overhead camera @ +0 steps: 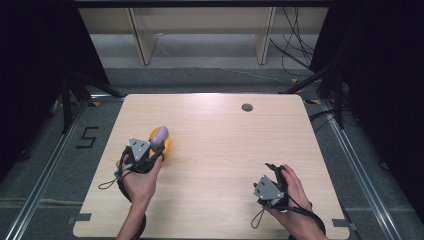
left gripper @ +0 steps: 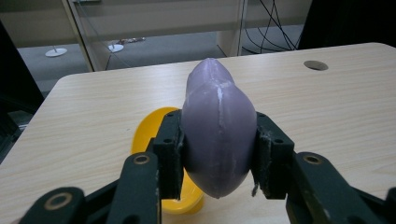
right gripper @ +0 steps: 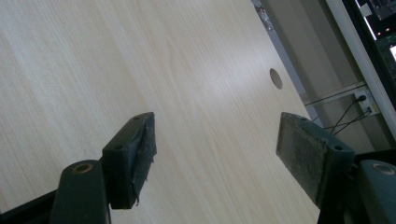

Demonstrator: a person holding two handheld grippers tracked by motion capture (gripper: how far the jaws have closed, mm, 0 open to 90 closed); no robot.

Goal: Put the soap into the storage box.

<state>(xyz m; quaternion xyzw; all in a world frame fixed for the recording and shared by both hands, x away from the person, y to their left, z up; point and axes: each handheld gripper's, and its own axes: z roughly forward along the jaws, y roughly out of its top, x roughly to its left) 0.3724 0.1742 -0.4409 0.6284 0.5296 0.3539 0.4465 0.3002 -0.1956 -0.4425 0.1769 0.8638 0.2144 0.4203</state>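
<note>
Bare table (overhead camera: 225, 150) lies open between the hands; only the yellow bowl (overhead camera: 166, 145) stands at left.

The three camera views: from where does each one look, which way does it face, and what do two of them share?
High view: above the person's side, facing forward and down on the light wooden table; both forearms and each hand-held gripper show, left and right.
Left gripper view: rides the left hand-held gripper, looking along jaws shut on a smooth purple eggplant-shaped object over a yellow dish.
Right gripper view: rides the right hand-held gripper, jaws open over bare tabletop.
Shared: the table's round cable hole.
</note>
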